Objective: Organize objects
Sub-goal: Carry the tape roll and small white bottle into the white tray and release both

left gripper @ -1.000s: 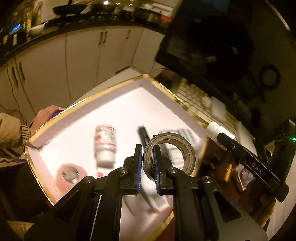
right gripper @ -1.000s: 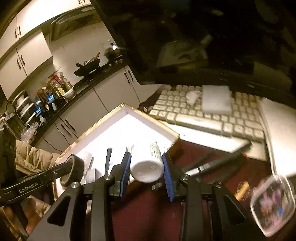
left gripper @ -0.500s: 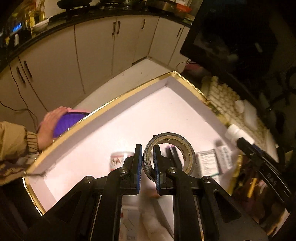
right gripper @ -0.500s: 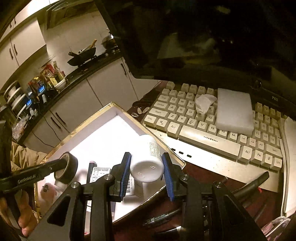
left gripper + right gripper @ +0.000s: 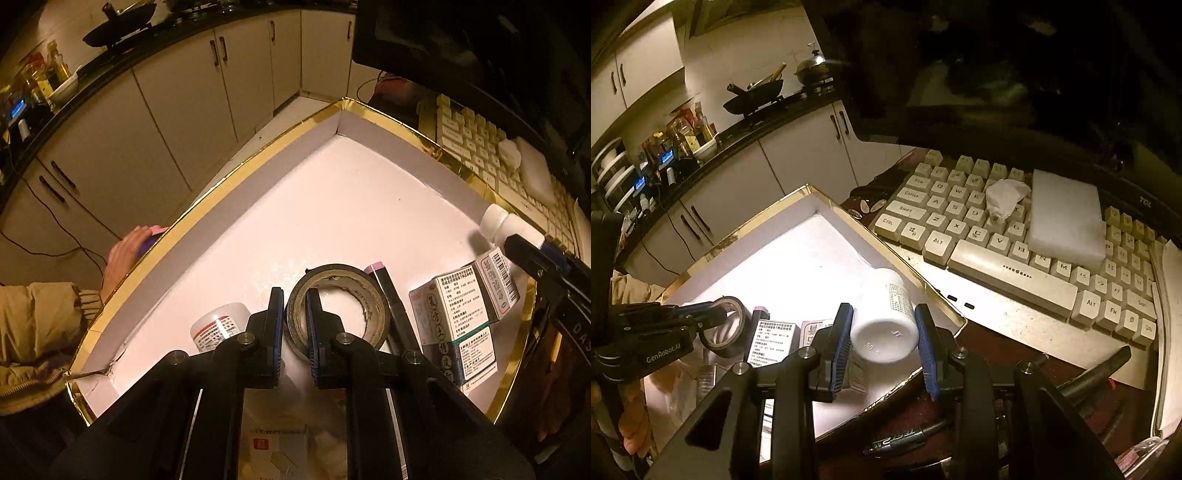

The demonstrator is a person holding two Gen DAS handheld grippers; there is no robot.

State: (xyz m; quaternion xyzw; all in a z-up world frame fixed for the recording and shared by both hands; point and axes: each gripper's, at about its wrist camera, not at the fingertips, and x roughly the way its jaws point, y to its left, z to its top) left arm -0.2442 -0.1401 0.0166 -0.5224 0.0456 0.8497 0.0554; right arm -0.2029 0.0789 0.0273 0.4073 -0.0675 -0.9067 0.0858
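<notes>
Moved: both hand-held grippers have come down toward the box since the earlier frames; its white floor now fills the centre of the left view, and the cartons have slid to the right edge.
Left hand-held gripper (image 5: pixel 294 325): nearly closed, pinching the wall of the tape (image 5: pixel 338 308) between its pads, one pad outside the ring and one inside. Gripping the thin wall, not the full ring, is why the jaws stand so narrow.
Tape place: lower centre of the left view, low over the box floor; whether it touches the floor I cannot tell.
Right hand-held gripper (image 5: pixel 882 345): about half open, clamped on the white bottle (image 5: pixel 886 321) across its body, base toward the camera, cap pointing away and down.
Bottle place: lower centre of the right view, over the box's near-right rim, partly inside.
Box (image 5: pixel 255 162): gold-rimmed and shallow, on the dark worktop (image 5: pixel 979 328) beside the keyboard (image 5: pixel 1015 236); it looks like the collecting place.
Already inside: a small jar (image 5: pixel 218 325), a dark stick (image 5: pixel 391 302) and two cartons (image 5: pixel 465 306), crowded at the lower edge, so the upper floor stays free.
Step, as I judge: both things are being lowered for release.
Risk: the bottle may roll once freed.
Bystander hand (image 5: pixel 123 254): rests outside the rim at left.
</notes>
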